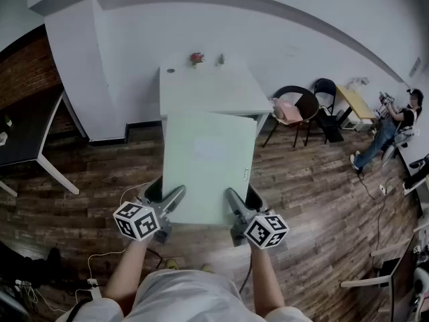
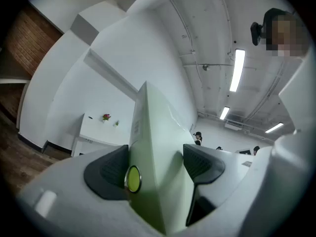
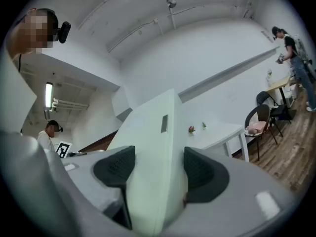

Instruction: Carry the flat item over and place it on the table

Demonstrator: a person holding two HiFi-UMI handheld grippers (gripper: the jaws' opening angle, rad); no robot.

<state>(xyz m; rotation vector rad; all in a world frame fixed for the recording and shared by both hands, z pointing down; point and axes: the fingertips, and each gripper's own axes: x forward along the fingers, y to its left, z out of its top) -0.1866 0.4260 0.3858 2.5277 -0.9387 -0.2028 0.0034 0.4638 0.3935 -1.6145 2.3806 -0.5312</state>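
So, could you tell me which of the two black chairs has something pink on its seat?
The round-backed chair nearest the white table; a pink bundle lies on it. The other chair, further right, shows nothing pink.

Our count of the room, kind by kind.

We count one pale green flat panel (image 1: pixel 208 163) and two grippers, the left gripper (image 1: pixel 166 194) and the right gripper (image 1: pixel 242 200). There are two marker cubes, one marker cube (image 1: pixel 136 220) on the left and another cube (image 1: pixel 266 230) on the right. We make out at least three tables: one white table (image 1: pixel 211 89), one dark table (image 1: pixel 27 129) and one small wooden table (image 1: pixel 355 100). The white one carries two small plants, a pink flower (image 1: pixel 196 58) and a green sprig (image 1: pixel 220 60). We count two black chairs, a round chair (image 1: pixel 307 102) and a straight-backed chair (image 1: pixel 326 87), and one person (image 1: pixel 397 121) at the right edge. In the left gripper view we count three ceiling light strips (image 2: pixel 238 69).
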